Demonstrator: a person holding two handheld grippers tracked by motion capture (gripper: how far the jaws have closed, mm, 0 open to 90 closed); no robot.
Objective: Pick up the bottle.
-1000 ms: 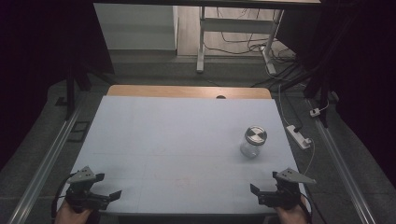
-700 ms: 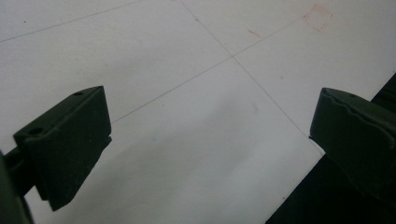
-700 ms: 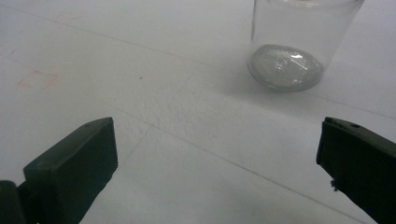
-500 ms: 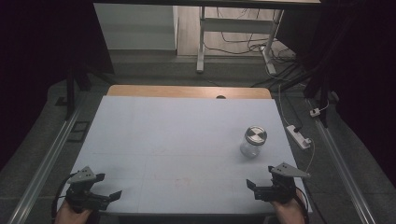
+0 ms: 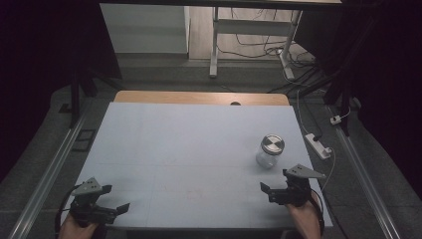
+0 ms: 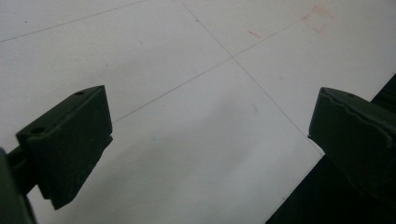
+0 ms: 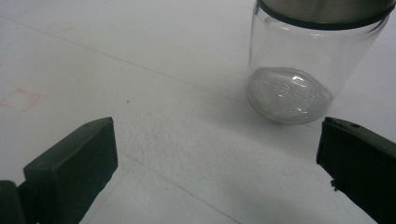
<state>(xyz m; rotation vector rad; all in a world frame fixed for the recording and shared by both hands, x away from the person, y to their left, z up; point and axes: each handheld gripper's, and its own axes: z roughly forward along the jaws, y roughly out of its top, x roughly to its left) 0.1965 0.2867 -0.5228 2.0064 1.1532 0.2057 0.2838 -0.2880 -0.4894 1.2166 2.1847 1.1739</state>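
Note:
A clear glass jar (image 5: 269,151) with a silver metal lid stands upright on the white table top (image 5: 189,144), right of centre. In the right gripper view the jar (image 7: 299,70) appears empty and stands just beyond the jaws, toward the right one. My right gripper (image 5: 275,183) is a short way in front of the jar, open, with nothing between its jaws (image 7: 215,163). Near the table's front left corner my left gripper (image 5: 113,198) is open over bare table (image 6: 210,140).
A white power strip (image 5: 318,145) with its cable lies on the floor off the table's right edge. A strip of bare wood (image 5: 199,97) runs along the table's far edge. A faint red square mark (image 6: 320,19) is drawn on the table top.
My right gripper has moved forward from the front edge toward the jar. The left gripper and the jar have stayed put.

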